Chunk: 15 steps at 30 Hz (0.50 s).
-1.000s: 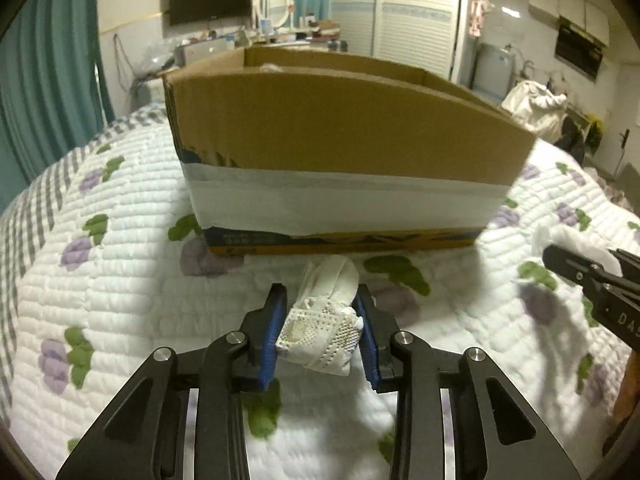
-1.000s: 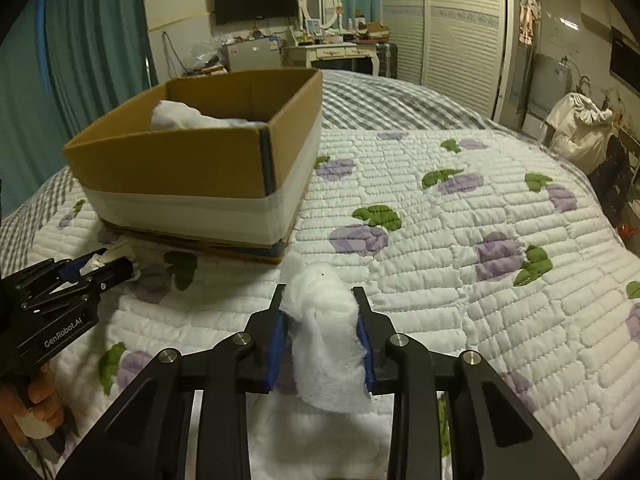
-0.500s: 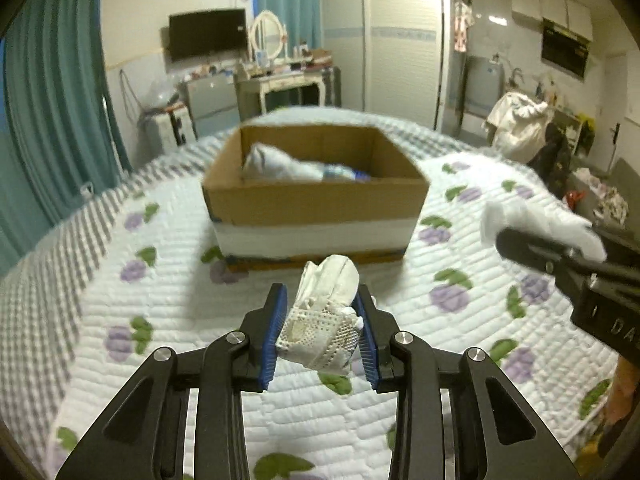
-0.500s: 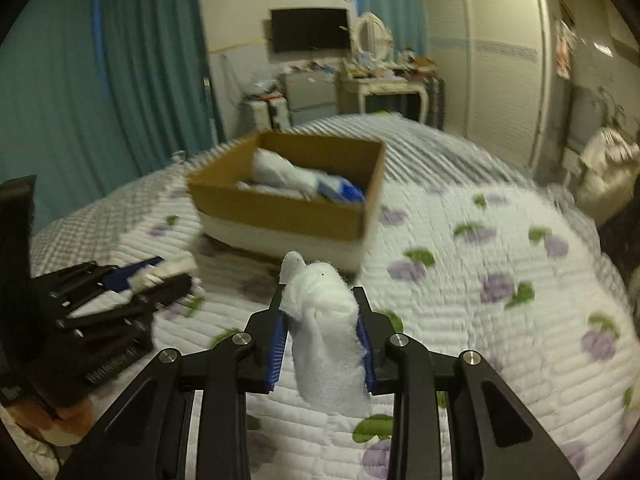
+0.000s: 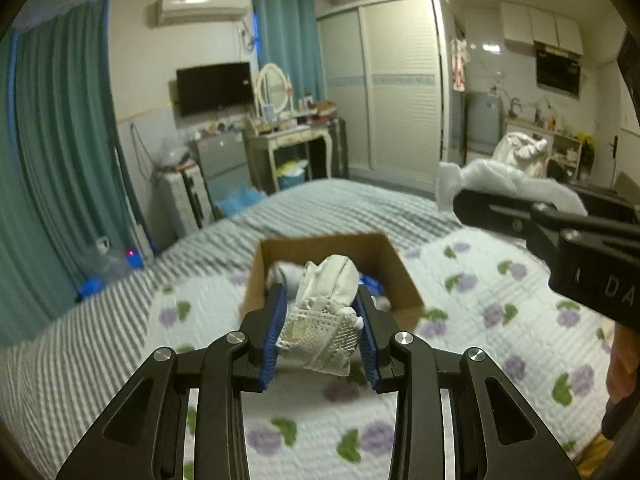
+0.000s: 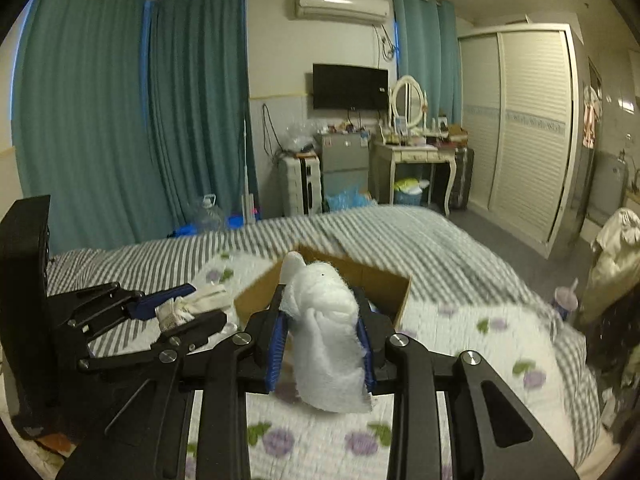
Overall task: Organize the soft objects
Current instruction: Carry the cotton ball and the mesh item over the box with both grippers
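Observation:
My left gripper (image 5: 320, 297) is shut on a white sock with a mesh patch (image 5: 334, 280), held high above the bed. Below and beyond it sits an open cardboard box (image 5: 402, 270) holding white and blue soft things. My right gripper (image 6: 320, 300) is shut on a fluffy white cloth (image 6: 330, 356) that droops between its blue pads, also raised over the box (image 6: 382, 282). In the left wrist view the right gripper (image 5: 470, 202) shows at upper right with its cloth (image 5: 500, 180). In the right wrist view the left gripper (image 6: 188, 306) shows at left with the sock (image 6: 200, 304).
The box rests on a white quilt with purple flowers (image 5: 500, 292) over a grey striped bedcover (image 6: 400, 228). Beyond the bed stand a dressing table (image 6: 416, 156), a small fridge (image 6: 344, 160), a wardrobe (image 6: 520, 128) and teal curtains (image 6: 120, 120). A hand (image 5: 622, 368) shows at the right edge.
Both grippers have risen well above the bed with their cloths still gripped. The box, close and level before, now lies small and below, its inside in view.

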Each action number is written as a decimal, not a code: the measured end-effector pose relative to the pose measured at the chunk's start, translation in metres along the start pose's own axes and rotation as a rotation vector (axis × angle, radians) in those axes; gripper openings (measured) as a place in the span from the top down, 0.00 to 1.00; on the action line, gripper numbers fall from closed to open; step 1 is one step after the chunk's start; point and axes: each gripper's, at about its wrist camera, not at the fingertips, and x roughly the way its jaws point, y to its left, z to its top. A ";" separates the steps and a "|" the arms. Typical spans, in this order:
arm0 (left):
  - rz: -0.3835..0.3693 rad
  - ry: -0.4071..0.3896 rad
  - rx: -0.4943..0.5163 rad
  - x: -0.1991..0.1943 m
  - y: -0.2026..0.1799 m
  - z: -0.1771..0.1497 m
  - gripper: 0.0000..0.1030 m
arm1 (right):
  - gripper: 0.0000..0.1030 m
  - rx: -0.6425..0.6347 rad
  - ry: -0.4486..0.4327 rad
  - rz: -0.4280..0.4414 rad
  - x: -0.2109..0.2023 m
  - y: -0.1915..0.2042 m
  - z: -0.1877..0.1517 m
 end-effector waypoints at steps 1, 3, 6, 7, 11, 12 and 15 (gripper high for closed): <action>0.004 -0.007 0.000 0.007 0.002 0.007 0.68 | 0.71 -0.004 -0.010 -0.001 0.005 -0.002 0.009; 0.010 -0.015 -0.003 0.022 0.005 0.016 0.68 | 0.71 -0.007 -0.024 -0.004 0.016 -0.007 0.023; 0.021 -0.013 0.000 0.052 0.009 0.027 0.68 | 0.71 -0.002 -0.037 -0.012 0.041 -0.016 0.043; 0.026 -0.010 -0.002 0.062 0.009 0.030 0.68 | 0.71 -0.001 -0.034 -0.016 0.050 -0.019 0.047; 0.033 0.012 -0.017 0.101 0.015 0.036 0.68 | 0.71 0.038 0.004 0.006 0.098 -0.037 0.060; 0.039 0.017 -0.015 0.108 0.016 0.036 0.68 | 0.71 0.036 0.011 0.003 0.107 -0.039 0.060; 0.054 0.042 -0.015 0.136 0.020 0.033 0.68 | 0.71 0.011 0.044 -0.016 0.144 -0.045 0.058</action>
